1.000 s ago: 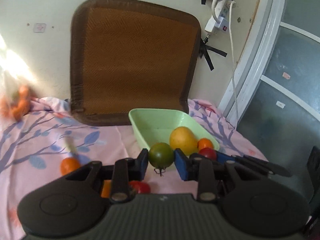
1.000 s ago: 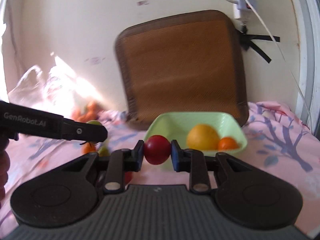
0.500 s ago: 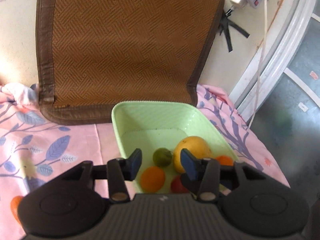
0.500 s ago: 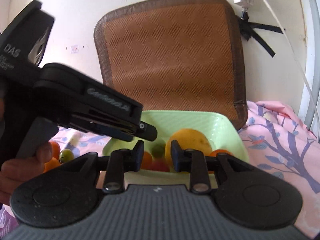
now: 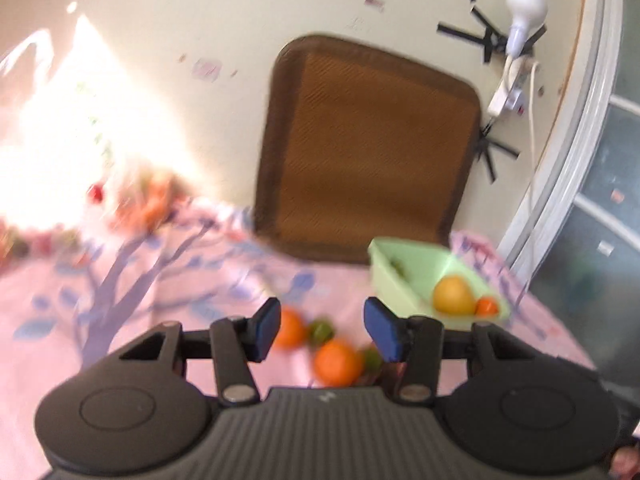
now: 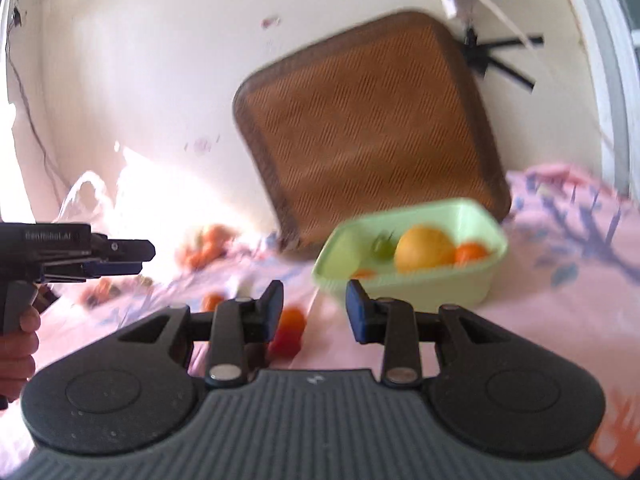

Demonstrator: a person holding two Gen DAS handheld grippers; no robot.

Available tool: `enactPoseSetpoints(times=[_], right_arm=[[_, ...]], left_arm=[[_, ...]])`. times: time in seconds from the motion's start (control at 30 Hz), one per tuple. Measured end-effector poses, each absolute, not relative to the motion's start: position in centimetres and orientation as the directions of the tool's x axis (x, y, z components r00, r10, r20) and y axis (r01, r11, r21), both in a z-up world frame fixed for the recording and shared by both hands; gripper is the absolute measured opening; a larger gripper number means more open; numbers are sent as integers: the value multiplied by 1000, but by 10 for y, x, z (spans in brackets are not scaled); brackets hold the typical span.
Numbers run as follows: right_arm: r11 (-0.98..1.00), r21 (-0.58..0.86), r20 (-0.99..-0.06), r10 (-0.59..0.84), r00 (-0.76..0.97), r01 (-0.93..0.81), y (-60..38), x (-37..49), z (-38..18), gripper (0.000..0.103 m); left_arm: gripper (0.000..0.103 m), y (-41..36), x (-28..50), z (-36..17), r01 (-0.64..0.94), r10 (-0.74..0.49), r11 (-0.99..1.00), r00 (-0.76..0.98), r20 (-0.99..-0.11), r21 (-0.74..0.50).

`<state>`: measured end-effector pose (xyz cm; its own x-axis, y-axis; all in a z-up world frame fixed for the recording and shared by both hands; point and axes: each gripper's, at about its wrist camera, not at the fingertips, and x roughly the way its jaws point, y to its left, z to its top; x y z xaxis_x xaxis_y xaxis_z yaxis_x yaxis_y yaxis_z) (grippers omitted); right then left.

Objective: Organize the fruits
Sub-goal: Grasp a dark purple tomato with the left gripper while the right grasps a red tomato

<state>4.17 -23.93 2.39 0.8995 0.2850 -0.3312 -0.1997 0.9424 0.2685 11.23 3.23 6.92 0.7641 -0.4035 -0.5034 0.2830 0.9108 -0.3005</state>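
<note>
Our left hand-held gripper and right hand-held gripper gape empty; the green basin of fruit lies beyond, rightward. Only the right view shows a hand.

Cream wall behind the work surface, marked with small scuffs. Brown woven mat propped upright against it, dark border all round. Black tape strips hold a white power strip and white cable high on the wall; a white bulb above. Pink cloth with purple tree print covers the surface. Strong sunlight washes out the left side. Curved white frame, grey panes beyond.
</note>
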Motion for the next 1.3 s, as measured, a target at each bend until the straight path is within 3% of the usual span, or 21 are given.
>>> enactPoseSetpoints(times=[0.17, 0.27, 0.63, 0.97, 1.13, 1.3], right_arm=[[942, 238, -450, 321, 833, -235, -206, 41, 3, 36], [943, 215, -472, 330, 818, -256, -194, 49, 3, 36], [944, 218, -480, 325, 815, -248, -205, 93, 9, 36], [893, 351, -510, 435, 743, -282, -211, 119, -2, 34], [877, 403, -474, 445, 760, -262, -225, 87, 10, 31], [905, 319, -455, 408, 792, -282, -225, 17, 9, 31]], left_arm=[[47, 43, 103, 28, 239, -426, 897, 692, -583, -372], [47, 42, 102, 20, 250, -460, 879, 665, -588, -405], [45, -17, 113, 20, 378, -461, 886, 654, -601, -268], [30, -30, 113, 11, 367, -419, 904, 664, -620, -218], [30, -19, 82, 20, 391, -459, 886, 657, -598, -251], [30, -11, 37, 20, 420, -484, 871, 637, -599, -257]])
